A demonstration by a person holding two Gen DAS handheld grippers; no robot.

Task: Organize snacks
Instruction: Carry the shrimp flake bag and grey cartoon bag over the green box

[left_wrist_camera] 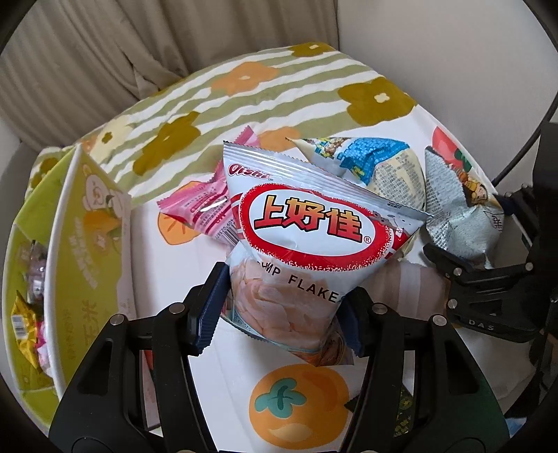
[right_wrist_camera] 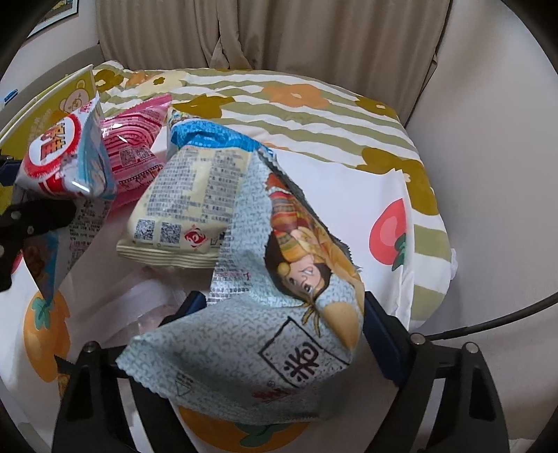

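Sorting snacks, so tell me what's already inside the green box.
The green box holds a gold-wrapped snack and a clear-wrapped one; its wall hides the rest.

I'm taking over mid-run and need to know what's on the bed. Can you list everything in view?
Shrimp flake bag: one, white with a red oval logo, between the left tool's pads, lifted over the cloth.
Grey-blue bag: one, pale speckled with a cartoon figure, between the right tool's pads.
Cream and blue bag: one, lying back-side up behind the grey-blue bag.
Pink bag: one, lying behind the shrimp flake bag.
Green box: one, yellow-green with white rim, at the left, small wrapped snacks inside.
Bedcover: one, white with green stripes, flowers and orange fruit.
Curtain: beige, behind the bed.
Left tool: black with blue pads, closed on the shrimp flake bag.
Right tool: black with blue pads, around the grey-blue bag.
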